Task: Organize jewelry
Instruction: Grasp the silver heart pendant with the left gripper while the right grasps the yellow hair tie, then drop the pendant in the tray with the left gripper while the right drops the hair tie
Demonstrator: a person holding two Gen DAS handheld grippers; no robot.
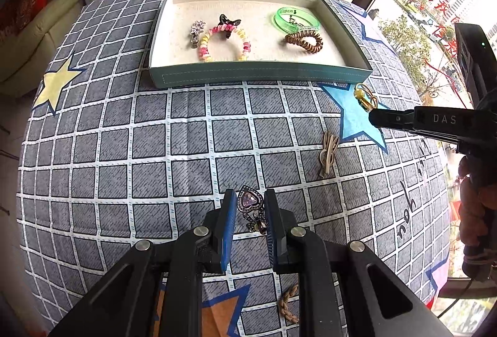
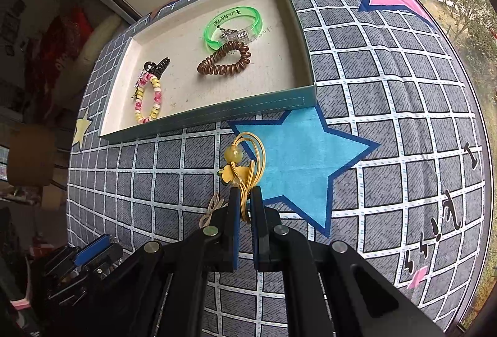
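The left gripper (image 1: 248,206) has its fingers (image 1: 228,222) drawn in narrow on a heart-shaped purple-stone clip (image 1: 251,203), the pads pressing its two sides so that the heart stands up between the tips, above the checked cloth (image 1: 124,150) that covers the tabletop. The right gripper (image 2: 245,203) has its fingers (image 2: 234,212) closed tight on the cords of a yellow bead hair tie (image 2: 240,164), whose bead and loops stick out past the tips over the blue star (image 2: 304,157) printed on the cloth. In the left wrist view the same tie hangs at the tip of the right gripper, near the tray's right front corner. On the cloth between the two grippers lies a beige hair clip (image 1: 327,157), and a braided tan band (image 1: 287,302) lies close under the left gripper. Farther off sits the shallow green-walled tray (image 1: 257,74) with a pale lining. In it lie a pink and yellow spiral band (image 1: 225,43), a black claw clip (image 1: 228,20) touching that band, a small silver sparkly clip (image 1: 196,31) just beside it, a green translucent bangle (image 1: 296,18) and a brown coil hair tie (image 1: 304,40) just beside the bangle.
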